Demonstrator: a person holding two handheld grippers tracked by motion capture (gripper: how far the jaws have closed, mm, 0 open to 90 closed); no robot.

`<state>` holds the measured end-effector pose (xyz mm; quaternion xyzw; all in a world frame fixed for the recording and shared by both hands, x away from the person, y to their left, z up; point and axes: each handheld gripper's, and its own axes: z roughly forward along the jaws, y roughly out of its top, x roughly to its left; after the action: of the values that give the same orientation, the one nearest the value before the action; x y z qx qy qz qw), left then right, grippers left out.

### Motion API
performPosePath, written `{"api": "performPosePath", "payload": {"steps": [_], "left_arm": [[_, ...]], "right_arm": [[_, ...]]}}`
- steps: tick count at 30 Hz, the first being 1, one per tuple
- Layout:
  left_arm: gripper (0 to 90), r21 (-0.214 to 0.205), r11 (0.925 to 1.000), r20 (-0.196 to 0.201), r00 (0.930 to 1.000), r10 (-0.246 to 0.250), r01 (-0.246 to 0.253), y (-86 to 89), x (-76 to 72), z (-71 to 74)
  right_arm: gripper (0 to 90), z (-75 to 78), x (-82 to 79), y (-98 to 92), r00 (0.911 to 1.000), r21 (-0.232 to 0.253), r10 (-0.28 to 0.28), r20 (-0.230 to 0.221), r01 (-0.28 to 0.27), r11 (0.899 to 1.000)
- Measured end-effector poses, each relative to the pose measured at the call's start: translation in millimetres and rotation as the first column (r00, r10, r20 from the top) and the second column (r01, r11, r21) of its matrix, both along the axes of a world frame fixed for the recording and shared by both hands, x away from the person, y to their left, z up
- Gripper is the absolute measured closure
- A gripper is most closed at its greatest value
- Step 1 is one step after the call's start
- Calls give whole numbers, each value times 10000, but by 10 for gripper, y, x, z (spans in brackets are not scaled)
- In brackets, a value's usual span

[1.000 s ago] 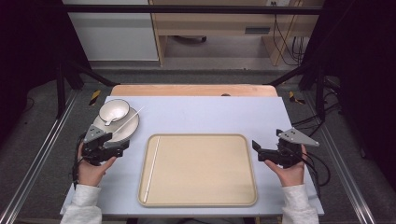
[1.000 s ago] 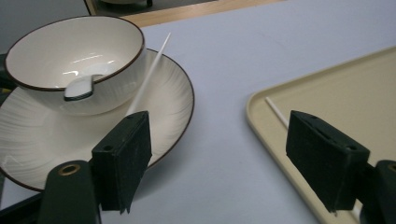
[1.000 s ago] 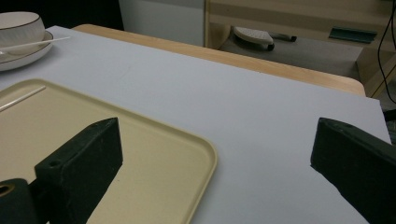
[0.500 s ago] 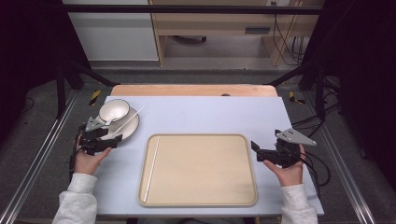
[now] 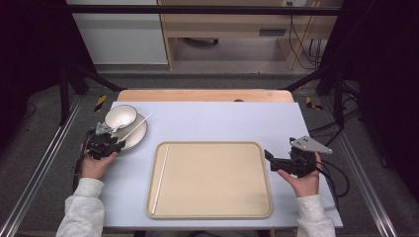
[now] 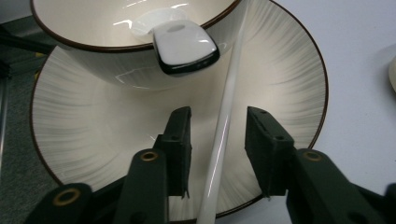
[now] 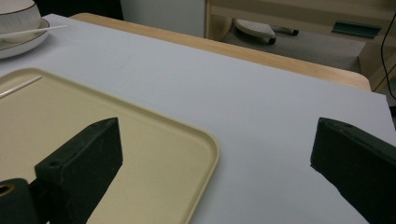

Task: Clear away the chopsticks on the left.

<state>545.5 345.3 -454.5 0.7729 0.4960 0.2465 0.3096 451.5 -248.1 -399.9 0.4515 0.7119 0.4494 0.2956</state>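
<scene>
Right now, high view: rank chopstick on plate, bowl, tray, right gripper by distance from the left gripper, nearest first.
1. Chopstick on plate: between the jaws of the left gripper, which have just been closing.
2. Bowl: just beyond, on the plate.
3. Tray: table centre.
4. Right gripper: past the tray's far edge.

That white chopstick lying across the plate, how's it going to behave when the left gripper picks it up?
The chopstick looks thin, stiff and glossy, so it may slip or pivot between the left gripper pads. Round and propped on the plate rim, it could roll off if nudged. Probably very light.

table (image 5: 222, 123) | on it: tray (image 5: 212, 215), plate (image 5: 138, 138)
</scene>
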Motion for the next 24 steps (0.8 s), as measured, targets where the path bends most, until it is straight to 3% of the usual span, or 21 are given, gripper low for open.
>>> {"api": "performPosePath", "payload": {"steps": [7, 10, 18, 20, 24], "left_arm": [[761, -165, 9998, 26, 10000, -91, 92, 2, 24, -21], [781, -371, 9992, -19, 9999, -113, 112, 8, 27, -26], [834, -329, 9987, -150, 9991, -389, 384, -43, 2, -13], [842, -151, 9993, -193, 9993, -331, 328, -75, -19, 1], [844, -248, 9995, -119, 9997, -215, 212, -102, -54, 26]], "right_arm": [[26, -20, 13, 11, 10000, -66, -4, -56, 4, 10000], [26, -26, 18, 17, 10000, -100, -1, -63, 0, 9999], [26, -17, 11, 11, 10000, -36, -5, -59, 5, 10000], [26, -15, 9, 8, 10000, -29, 12, -57, -12, 10000], [26, -14, 9, 9, 10000, -14, -3, -47, 3, 10000]]}}
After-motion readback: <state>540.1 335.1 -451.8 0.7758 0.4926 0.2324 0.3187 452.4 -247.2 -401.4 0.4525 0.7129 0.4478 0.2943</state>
